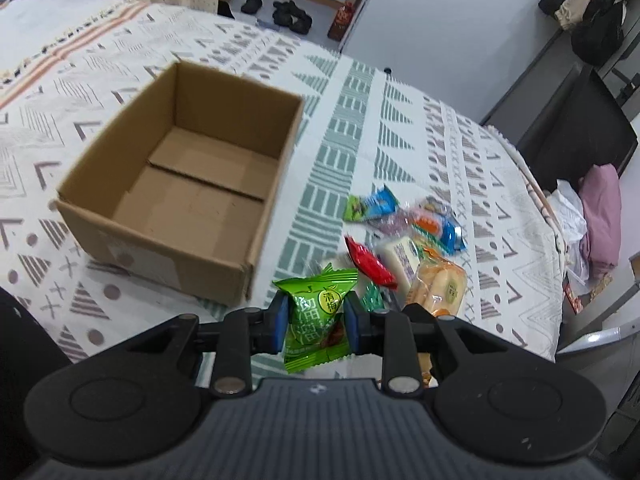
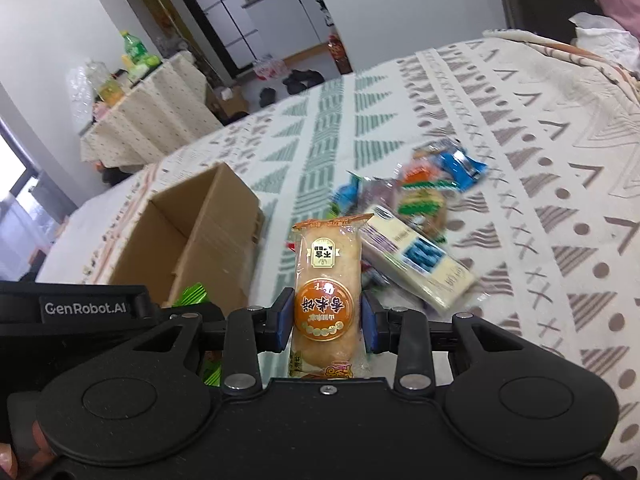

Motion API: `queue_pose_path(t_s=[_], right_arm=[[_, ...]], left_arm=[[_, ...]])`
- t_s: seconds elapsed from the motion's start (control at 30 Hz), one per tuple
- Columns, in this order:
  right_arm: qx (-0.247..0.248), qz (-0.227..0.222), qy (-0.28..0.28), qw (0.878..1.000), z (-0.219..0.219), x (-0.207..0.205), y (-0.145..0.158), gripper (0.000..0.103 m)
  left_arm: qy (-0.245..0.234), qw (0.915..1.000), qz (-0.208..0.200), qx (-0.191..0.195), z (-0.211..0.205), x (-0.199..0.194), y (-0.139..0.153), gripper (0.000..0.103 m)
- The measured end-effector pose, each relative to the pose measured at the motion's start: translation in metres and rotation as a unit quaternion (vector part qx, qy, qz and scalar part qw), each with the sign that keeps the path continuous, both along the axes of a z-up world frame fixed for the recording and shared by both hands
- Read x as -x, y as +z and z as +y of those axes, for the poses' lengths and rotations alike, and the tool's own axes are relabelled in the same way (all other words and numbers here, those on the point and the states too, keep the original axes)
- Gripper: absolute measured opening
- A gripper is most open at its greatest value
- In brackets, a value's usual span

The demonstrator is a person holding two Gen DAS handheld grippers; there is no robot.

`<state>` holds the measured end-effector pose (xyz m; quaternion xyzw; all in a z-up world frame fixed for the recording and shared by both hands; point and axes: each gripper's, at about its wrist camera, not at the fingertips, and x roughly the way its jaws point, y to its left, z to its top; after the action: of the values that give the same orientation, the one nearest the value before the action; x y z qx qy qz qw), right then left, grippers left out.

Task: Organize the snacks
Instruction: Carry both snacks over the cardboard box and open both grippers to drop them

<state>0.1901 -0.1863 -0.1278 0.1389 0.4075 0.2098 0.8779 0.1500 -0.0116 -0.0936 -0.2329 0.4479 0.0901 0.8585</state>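
A crinkled green plastic snack packet [image 1: 316,320] is pinched between the blue pads of the left gripper [image 1: 316,322], and a clear-wrapped rice cracker with an orange round label [image 2: 326,296] is clamped between the jaws of the right gripper [image 2: 326,320]. Both are held above the patterned bedspread [image 1: 400,140]. An open brown cardboard box [image 1: 180,264] is seen empty beside a loose heap of mixed wrapped snacks [image 1: 404,236]

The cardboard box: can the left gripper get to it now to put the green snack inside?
Probably yes. The cardboard box is open-topped and looks empty, and nothing stands between it and the left gripper, shut on the green snack.
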Motion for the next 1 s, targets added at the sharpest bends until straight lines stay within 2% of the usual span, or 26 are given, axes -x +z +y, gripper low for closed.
queue_pose_path(t_s=[0.23,0.47,0.8,1.0], right_arm=[[-0.026,-0.023,0.019,0.999,0.019,-0.002,0.008,0.034],[-0.044,-0.038,0.048,0.997,0.051,-0.008,0.014,0.034],[-0.062,-0.051,0.069,0.994,0.084,-0.013,0.020,0.034],[-0.070,-0.052,0.086,0.993,0.105,-0.017,0.018,0.034]], left_arm=[[0.019,0.9992,-0.026,-0.022,0.024,0.007,0.020,0.028],[0.044,0.9977,-0.035,-0.039,0.056,0.009,0.035,0.028],[0.080,0.9949,-0.037,-0.050,0.101,0.001,0.040,0.028],[0.090,0.9943,-0.033,-0.047,0.120,-0.010,0.033,0.028]])
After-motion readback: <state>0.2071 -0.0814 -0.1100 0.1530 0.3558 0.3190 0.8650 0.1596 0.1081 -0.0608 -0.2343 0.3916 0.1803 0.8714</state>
